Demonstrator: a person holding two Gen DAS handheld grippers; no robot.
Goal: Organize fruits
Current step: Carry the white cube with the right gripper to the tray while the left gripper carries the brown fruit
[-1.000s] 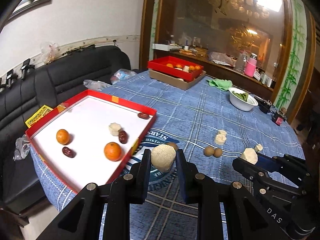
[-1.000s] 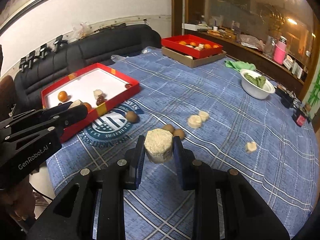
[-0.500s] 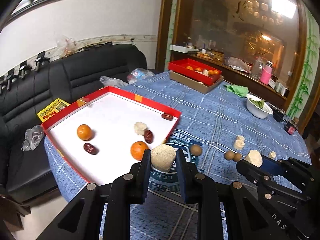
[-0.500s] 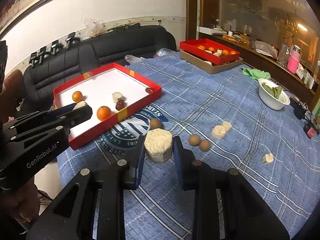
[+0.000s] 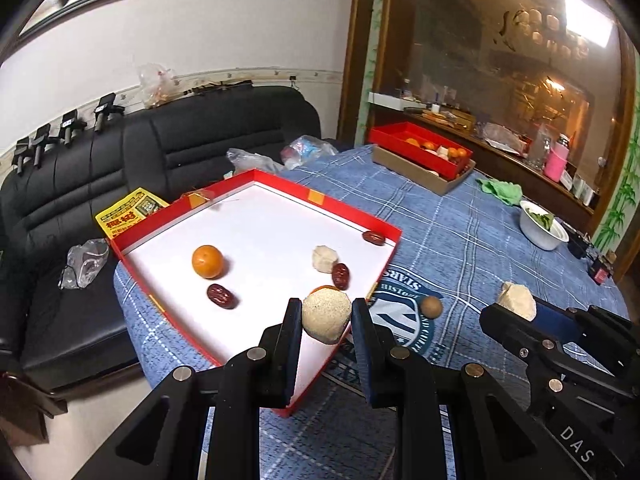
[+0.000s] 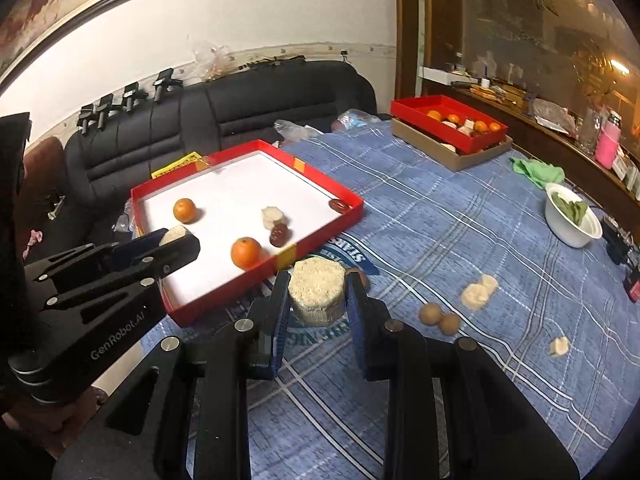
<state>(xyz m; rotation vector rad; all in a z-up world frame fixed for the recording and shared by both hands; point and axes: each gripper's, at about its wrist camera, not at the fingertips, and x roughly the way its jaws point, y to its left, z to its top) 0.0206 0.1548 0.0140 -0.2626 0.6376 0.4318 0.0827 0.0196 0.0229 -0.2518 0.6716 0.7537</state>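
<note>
The red tray [image 5: 384,229] sits at the left of the blue tablecloth [image 5: 460,240], holding two oranges [image 5: 207,261], dates and a pale chunk. The left gripper [image 5: 326,320] is clamped on a pale lump [image 5: 326,318] above the tray's near corner. Further right, the right gripper [image 6: 317,300] is clamped on a pale cake [image 6: 317,291] over the cloth, just beside the tray.

"GenRobot.AI" on left tongs [image 6: 176,240]; "DAS" on right tongs [image 5: 516,312].
</note>
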